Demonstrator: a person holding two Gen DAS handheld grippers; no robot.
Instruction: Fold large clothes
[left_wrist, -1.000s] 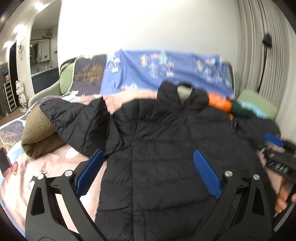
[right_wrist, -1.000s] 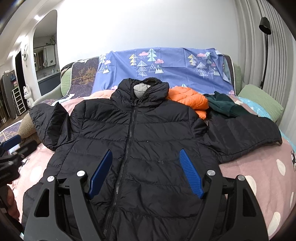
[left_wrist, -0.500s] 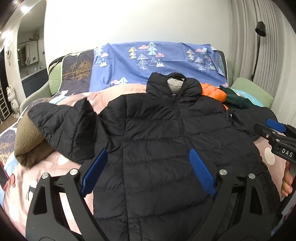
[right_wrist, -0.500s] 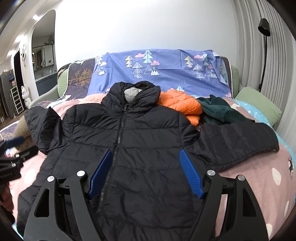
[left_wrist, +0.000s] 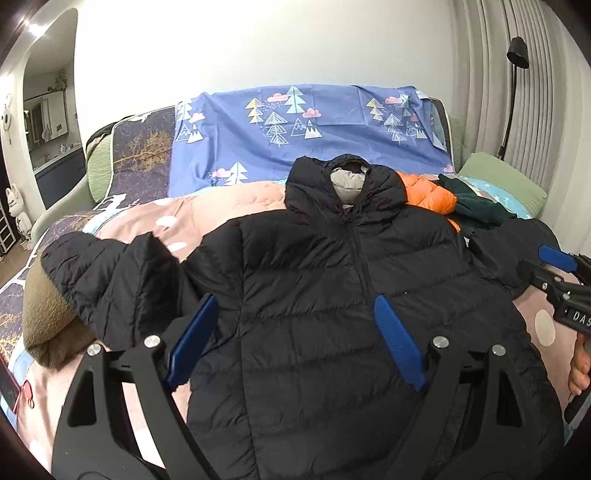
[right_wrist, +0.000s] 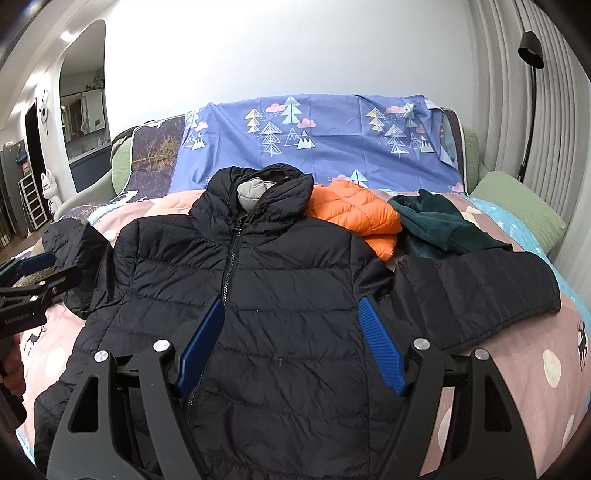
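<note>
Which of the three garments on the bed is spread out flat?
The black puffer jacket, zipped, sleeves out. The orange puffer jacket and dark green fleece lie bunched behind it.

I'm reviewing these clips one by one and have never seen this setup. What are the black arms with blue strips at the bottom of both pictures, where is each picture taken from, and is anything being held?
There is no robot here. A person holds one two-finger tool in each hand, and each tool carries a wide-angle camera looking along its blue fingers. One picture comes from the left tool, the other from the right tool. Both tools are open and hold nothing. They hover over a black puffer jacket spread flat, zipped, on a pink bedspread. Behind its collar lie an orange jacket and a dark green garment.
</note>
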